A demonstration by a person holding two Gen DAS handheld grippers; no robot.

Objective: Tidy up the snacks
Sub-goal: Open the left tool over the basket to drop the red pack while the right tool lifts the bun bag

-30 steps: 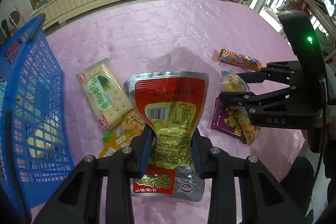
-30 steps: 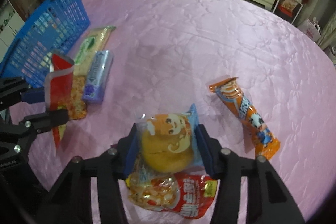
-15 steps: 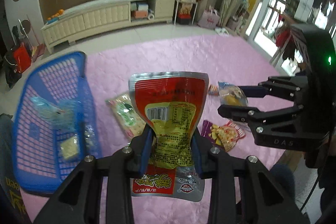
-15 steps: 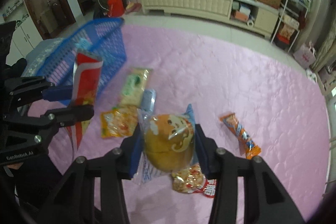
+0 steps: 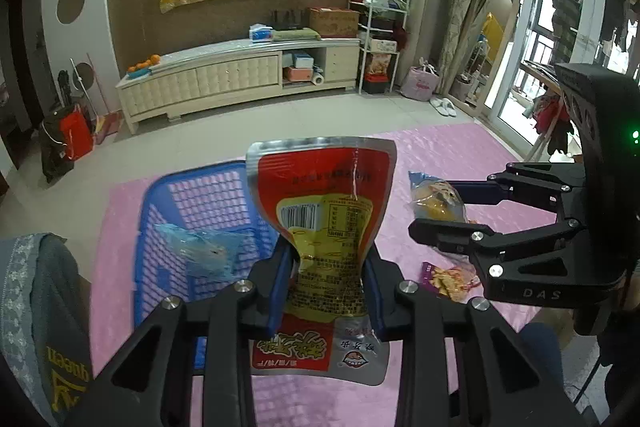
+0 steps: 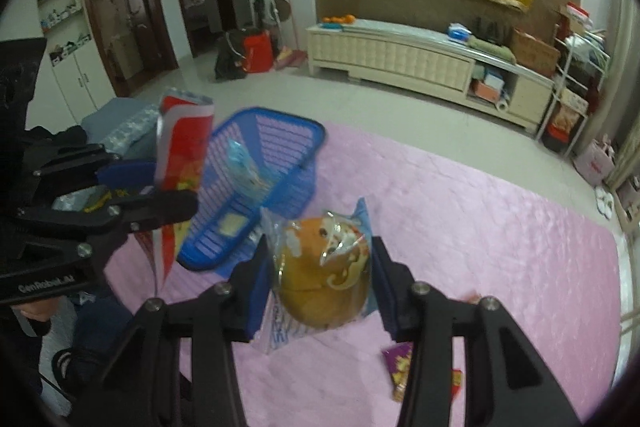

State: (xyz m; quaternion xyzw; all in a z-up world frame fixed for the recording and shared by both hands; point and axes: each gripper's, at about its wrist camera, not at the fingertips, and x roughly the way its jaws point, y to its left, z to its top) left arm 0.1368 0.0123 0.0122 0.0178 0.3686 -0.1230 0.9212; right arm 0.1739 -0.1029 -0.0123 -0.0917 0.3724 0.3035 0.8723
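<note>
Left wrist view shows the left gripper [image 5: 326, 287] clamped on a red and silver foil snack pouch [image 5: 324, 227], which stands upright between its blue pads, above the near end of the blue plastic lattice basket [image 5: 208, 195]. The basket sits on the desk covered with a pink quilted cloth [image 5: 440, 147] and already holds a light blue transparent packet [image 5: 200, 247]. To the right in this view, the right gripper [image 5: 434, 207] holds a round golden bun in a clear wrapper with a cartoon print [image 5: 436, 201]; the right wrist view shows the same bun [image 6: 324, 275] pinched between both pads of that gripper [image 6: 320, 275], in the air and nearer to the camera than the basket [image 6: 280, 155]. A purple snack bag [image 5: 444, 277] lies on the cloth below the right gripper. The step in hand seems to be the carrying of both snacks to the basket. The next move calls, I think, for bringing each gripper over the open basket, lowering it a little, and opening the jaws so the pouch and the bun drop inside and not on the rim. The two grippers are near each other, so they should not cross.
</note>
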